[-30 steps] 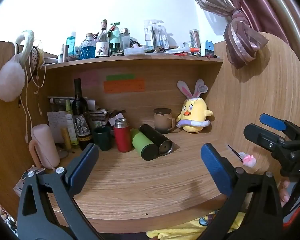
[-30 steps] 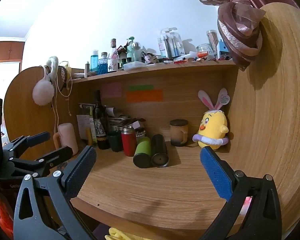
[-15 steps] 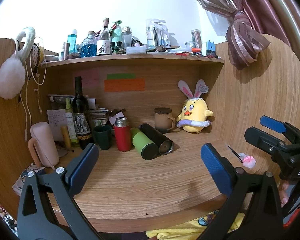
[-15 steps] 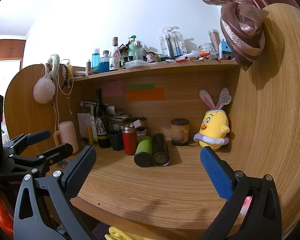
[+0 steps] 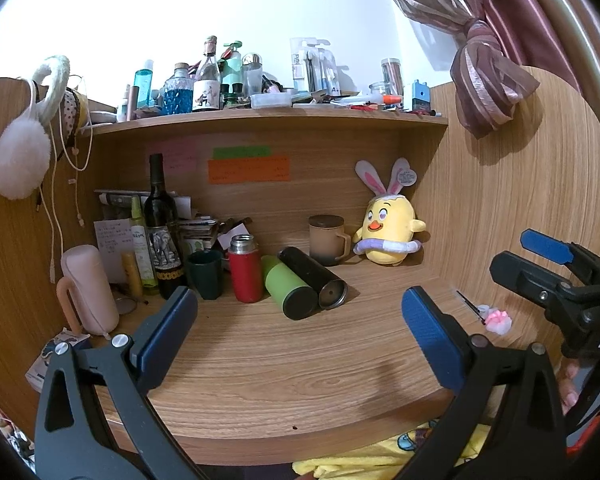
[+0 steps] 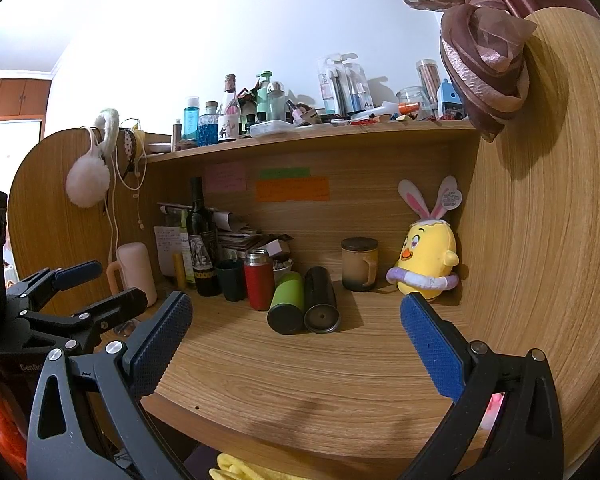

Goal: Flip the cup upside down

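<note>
Nearest to us, both grippers hang over the front edge of the wooden desk (image 5: 284, 364). Our left gripper (image 5: 299, 322) has its jaws spread wide with nothing between them, and the blue pads (image 5: 428, 336) frame bare desktop. Our right gripper (image 6: 296, 328) is likewise spread wide and holds nothing; in the left wrist view it shows at the far right edge, and in the right wrist view the left one shows at the far left.

Beyond the jaws, well apart from both, two tumblers lie on their sides, touching along their length: a green tumbler (image 5: 288, 286) and a black tumbler (image 5: 312, 276), ends turned toward us. In either view they sit roughly centred in the gap between the pads (though far past the fingertips). Just left of them stand a red flask (image 5: 245, 270) and a dark green cup (image 5: 205, 274), upright with its mouth up, well ahead of the left finger of each gripper.

Farther back stands a lidded mug (image 5: 327, 240), handle to the right, with a yellow plush chick (image 5: 388, 232) beside it against the side panel. A wine bottle (image 5: 162, 224) rises behind the dark green cup, and a pink speaker (image 5: 90, 288) stands at the left. A small pink item (image 5: 498, 316) lies by the right panel. Bottles crowd the upper shelf (image 5: 260, 118).
</note>
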A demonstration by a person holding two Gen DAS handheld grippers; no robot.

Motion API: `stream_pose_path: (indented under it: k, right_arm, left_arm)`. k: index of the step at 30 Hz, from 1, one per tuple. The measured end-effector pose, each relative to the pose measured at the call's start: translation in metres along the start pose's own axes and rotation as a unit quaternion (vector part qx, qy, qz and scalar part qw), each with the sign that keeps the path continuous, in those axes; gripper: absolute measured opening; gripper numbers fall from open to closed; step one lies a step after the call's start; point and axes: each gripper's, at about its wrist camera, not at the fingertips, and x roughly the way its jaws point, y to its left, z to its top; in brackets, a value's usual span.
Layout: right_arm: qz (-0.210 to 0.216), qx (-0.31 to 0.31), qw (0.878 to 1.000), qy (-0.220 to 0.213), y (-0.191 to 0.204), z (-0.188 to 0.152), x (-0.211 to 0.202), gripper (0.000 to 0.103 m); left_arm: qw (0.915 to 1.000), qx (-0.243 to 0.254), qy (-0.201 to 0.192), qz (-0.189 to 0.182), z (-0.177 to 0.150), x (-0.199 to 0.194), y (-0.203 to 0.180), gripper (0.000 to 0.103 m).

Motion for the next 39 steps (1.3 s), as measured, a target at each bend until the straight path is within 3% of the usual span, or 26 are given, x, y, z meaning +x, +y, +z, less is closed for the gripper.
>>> stream_pose_path:
  k: [39]
  right_arm:
    - [0.0,0.0,1.0,0.002,0.0009,-0.0002,0.0013,0.103]
  left_arm:
    - [1.0,0.004,0.001,0.004,0.0022,-0.001,0.0008,0.103]
